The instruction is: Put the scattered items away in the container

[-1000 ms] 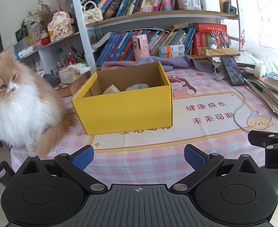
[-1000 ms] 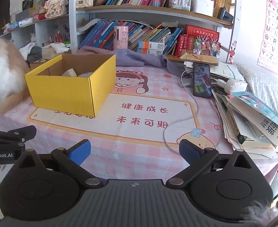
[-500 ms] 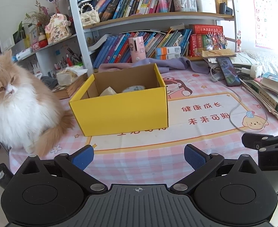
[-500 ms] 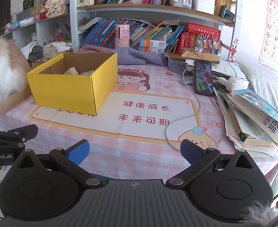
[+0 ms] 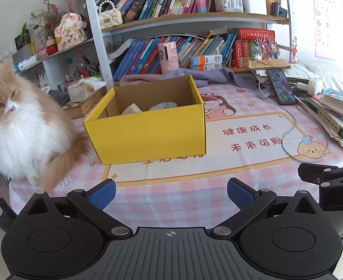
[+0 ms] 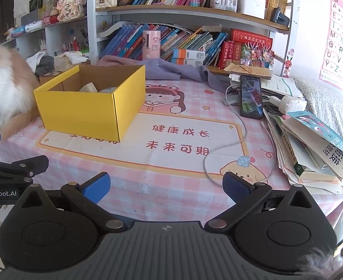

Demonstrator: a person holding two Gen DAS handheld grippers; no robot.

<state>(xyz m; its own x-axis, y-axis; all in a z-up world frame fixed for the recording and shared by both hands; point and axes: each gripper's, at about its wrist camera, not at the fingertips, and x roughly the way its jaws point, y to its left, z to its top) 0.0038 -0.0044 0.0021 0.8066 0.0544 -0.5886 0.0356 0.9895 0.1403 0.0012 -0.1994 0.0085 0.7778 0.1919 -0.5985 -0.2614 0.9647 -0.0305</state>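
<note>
A yellow cardboard box (image 5: 148,133) stands open on the pink checked tablecloth; it also shows in the right wrist view (image 6: 85,114). Inside lie a pale wedge-shaped item (image 5: 131,110) and a round flat item (image 5: 163,105). My left gripper (image 5: 170,192) is open and empty, near the table's front edge, well short of the box. My right gripper (image 6: 165,186) is open and empty, to the right of the box, over the front of the cloth.
A fluffy orange and white cat (image 5: 15,126) sits at the table's left edge beside the box. A phone (image 6: 251,95) with a white cable (image 6: 230,144), a stack of books (image 6: 311,147) and a purple cloth (image 6: 171,70) lie right and behind. Bookshelves stand at the back.
Both grippers have drawn back slightly from the table, so the box looks a little smaller and farther. The cat has turned its head a little. Both grippers stay open.
</note>
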